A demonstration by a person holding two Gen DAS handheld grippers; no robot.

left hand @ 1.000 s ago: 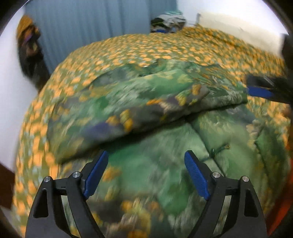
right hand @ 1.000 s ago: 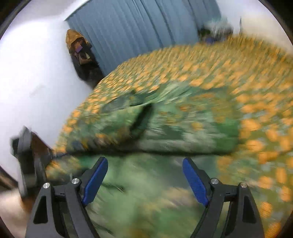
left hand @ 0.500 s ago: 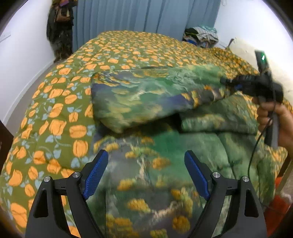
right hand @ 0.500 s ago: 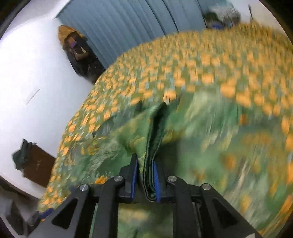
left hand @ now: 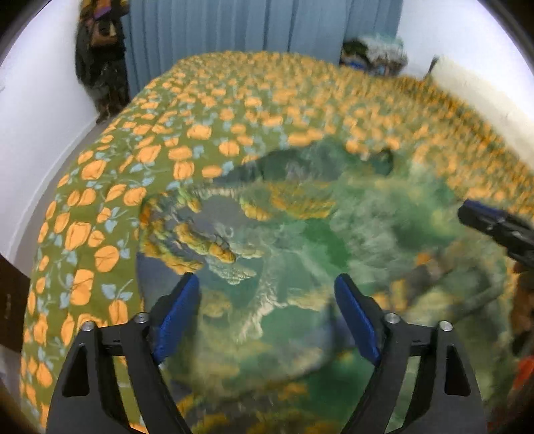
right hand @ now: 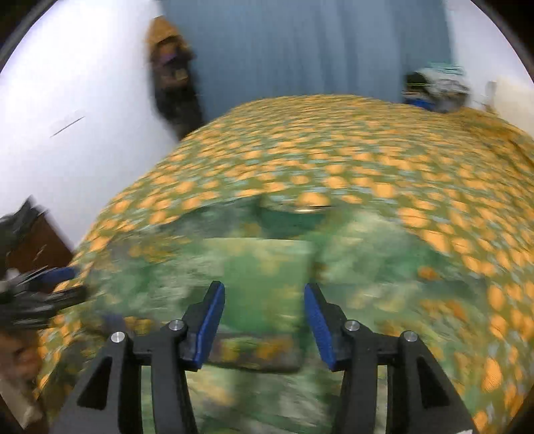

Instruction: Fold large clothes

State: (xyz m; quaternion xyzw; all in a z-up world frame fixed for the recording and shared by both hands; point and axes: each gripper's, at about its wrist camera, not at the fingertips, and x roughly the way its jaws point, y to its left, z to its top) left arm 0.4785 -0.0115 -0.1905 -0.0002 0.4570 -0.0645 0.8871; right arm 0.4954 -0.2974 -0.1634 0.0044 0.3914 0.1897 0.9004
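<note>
A large green printed garment [left hand: 300,240] with orange and blue patches lies on the bed near its front edge; it also shows in the right wrist view [right hand: 260,263], blurred. My left gripper [left hand: 267,310] is open and empty just above the garment's near part. My right gripper [right hand: 263,317] is open and holds nothing, over a folded strip of the garment. The right gripper's fingers [left hand: 494,223] show at the right edge of the left wrist view. The left gripper [right hand: 50,293] shows at the left edge of the right wrist view.
The bed cover [left hand: 207,133] is olive with orange flowers. Blue curtains [left hand: 233,26] hang behind the bed. Dark clothes [left hand: 100,50] hang at the back left. A pile of clothes [left hand: 373,53] lies at the far right corner. A brown cabinet [right hand: 36,243] stands left of the bed.
My right gripper was shut on a fold of the garment half a second ago and has let it go and opened. The garment now lies spread flatter. The left gripper stayed open and shifted.
</note>
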